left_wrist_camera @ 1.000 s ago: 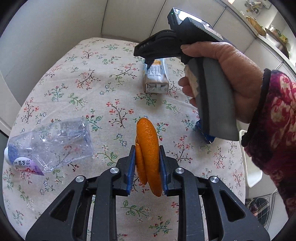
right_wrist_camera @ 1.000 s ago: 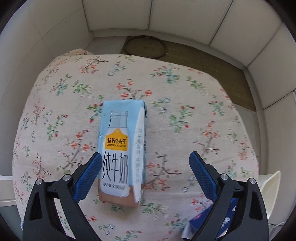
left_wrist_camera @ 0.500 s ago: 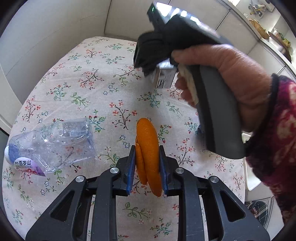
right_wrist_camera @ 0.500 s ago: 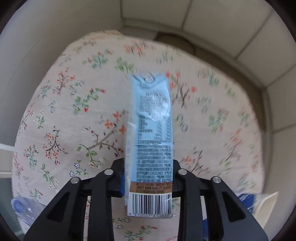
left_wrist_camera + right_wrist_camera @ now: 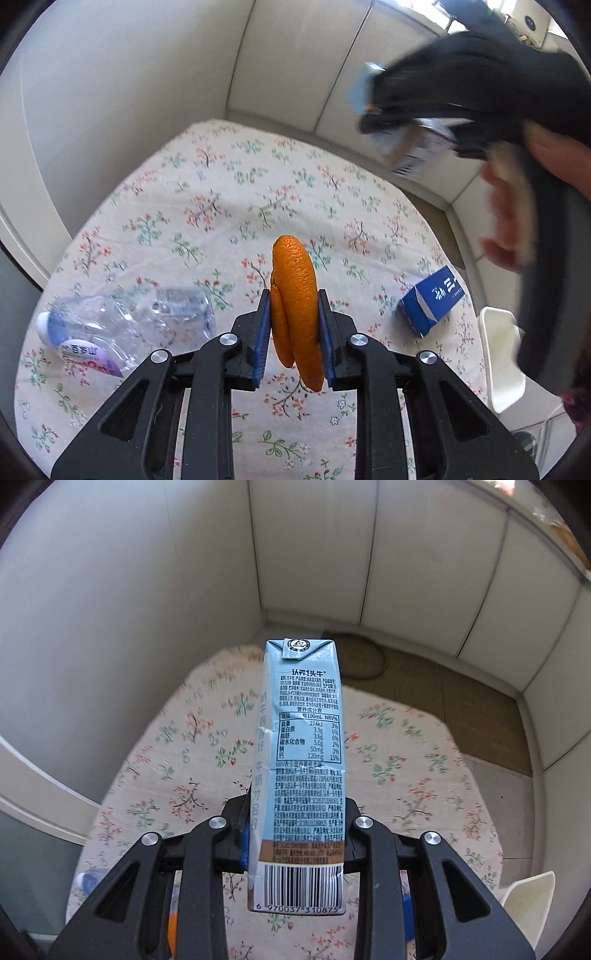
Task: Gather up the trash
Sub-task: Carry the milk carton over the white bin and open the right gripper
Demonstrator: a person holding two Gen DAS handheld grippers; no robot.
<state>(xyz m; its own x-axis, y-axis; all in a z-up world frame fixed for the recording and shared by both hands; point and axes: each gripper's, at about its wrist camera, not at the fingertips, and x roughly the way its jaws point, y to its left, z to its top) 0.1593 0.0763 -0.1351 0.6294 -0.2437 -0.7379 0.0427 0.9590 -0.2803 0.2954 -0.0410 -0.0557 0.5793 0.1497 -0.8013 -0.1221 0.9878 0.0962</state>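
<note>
Now | left gripper (image 5: 293,325) pinching orange peel (image 5: 295,302) | right gripper (image 5: 297,843) clamped on milk carton (image 5: 301,760) above floral tablecloth (image 5: 221,206)

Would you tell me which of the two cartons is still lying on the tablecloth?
The dark blue carton, lying on its side near the table's right edge. The light blue milk carton is off the table, clamped in the right gripper.

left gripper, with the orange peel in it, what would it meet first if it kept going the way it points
Probably the flowered tablecloth. The left gripper, shut on the orange peel, points down at bare cloth between the crushed bottle and the blue carton. Depth is unclear.
</note>
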